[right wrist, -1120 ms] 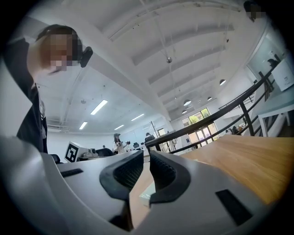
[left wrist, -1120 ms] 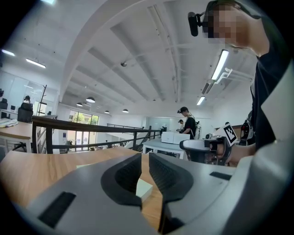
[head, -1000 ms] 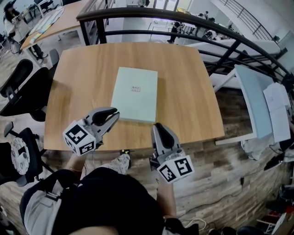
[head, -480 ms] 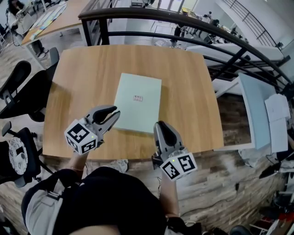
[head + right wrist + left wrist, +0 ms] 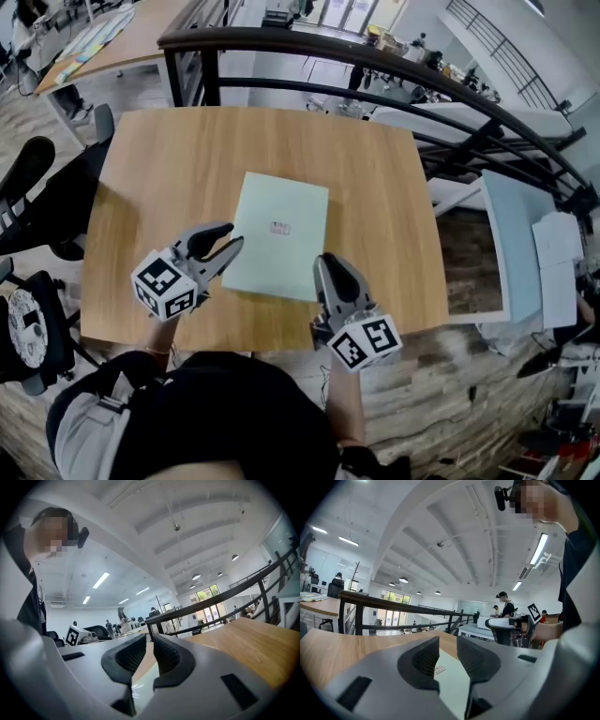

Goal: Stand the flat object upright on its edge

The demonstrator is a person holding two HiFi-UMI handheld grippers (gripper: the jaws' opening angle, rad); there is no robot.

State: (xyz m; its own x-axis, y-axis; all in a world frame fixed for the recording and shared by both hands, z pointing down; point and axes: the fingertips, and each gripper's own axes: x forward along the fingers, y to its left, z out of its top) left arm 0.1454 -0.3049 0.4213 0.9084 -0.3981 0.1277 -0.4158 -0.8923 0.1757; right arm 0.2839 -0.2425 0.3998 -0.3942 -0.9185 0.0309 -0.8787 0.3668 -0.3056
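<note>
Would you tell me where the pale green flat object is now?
In the head view, the flat object lies on the table, left tool by its near-left corner, right tool by its near-right one.

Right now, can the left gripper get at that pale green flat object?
Probably yes: the left gripper hovers at the flat object's near-left edge, jaws just opening with nothing between them, and nothing on the table blocks it.

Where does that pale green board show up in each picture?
Head view: board lies flat, mid-table.
Left gripper view: low centre, framed by the jaws.
Right gripper view: low centre, framed by the jaws.
Shared landmark: the black railing beyond the table.
</note>
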